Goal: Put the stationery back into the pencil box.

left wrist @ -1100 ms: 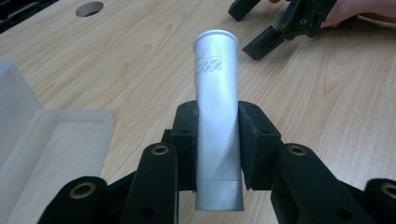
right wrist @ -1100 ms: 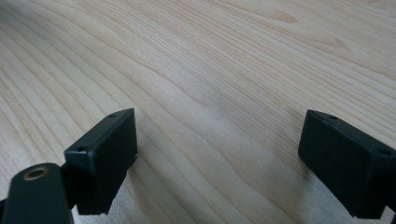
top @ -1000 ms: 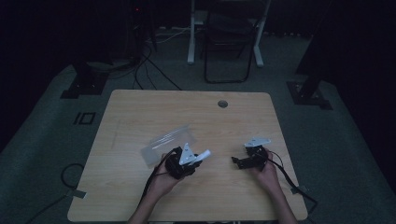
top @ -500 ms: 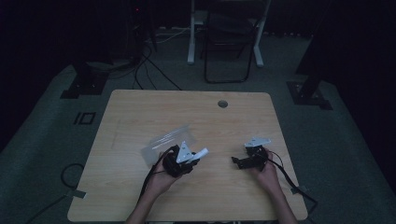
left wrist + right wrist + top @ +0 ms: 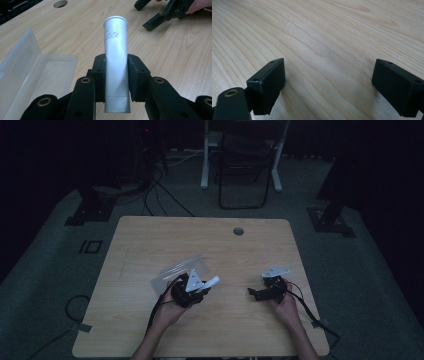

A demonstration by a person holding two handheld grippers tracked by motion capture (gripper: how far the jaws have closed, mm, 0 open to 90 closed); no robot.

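Observation:
My left gripper point(image 5: 116, 75) is shut on a silver-white tube point(image 5: 115, 50), its pads pressing the tube's lower half while the capped end points away from me. In the high view this gripper point(image 5: 200, 287) is at the table's near left with the tube point(image 5: 213, 281) sticking out to the right. An open clear plastic case point(image 5: 32, 72) lies just to its left, also seen as the case point(image 5: 180, 269) in the high view. My right gripper point(image 5: 329, 82) rests low over the bare wood, open and holding nothing. It sits at the near right point(image 5: 255, 293).
The wooden table point(image 5: 150, 235) has a round cable hole point(image 5: 238, 231) near its far edge. A folding chair point(image 5: 243, 165) and desk legs stand behind it, and cables run over the dark carpet to the left. The right gripper point(image 5: 160, 17) shows far off in the left gripper view.
The left hand has edged slightly to the left with the tube still gripped. The right gripper has stayed where it was.

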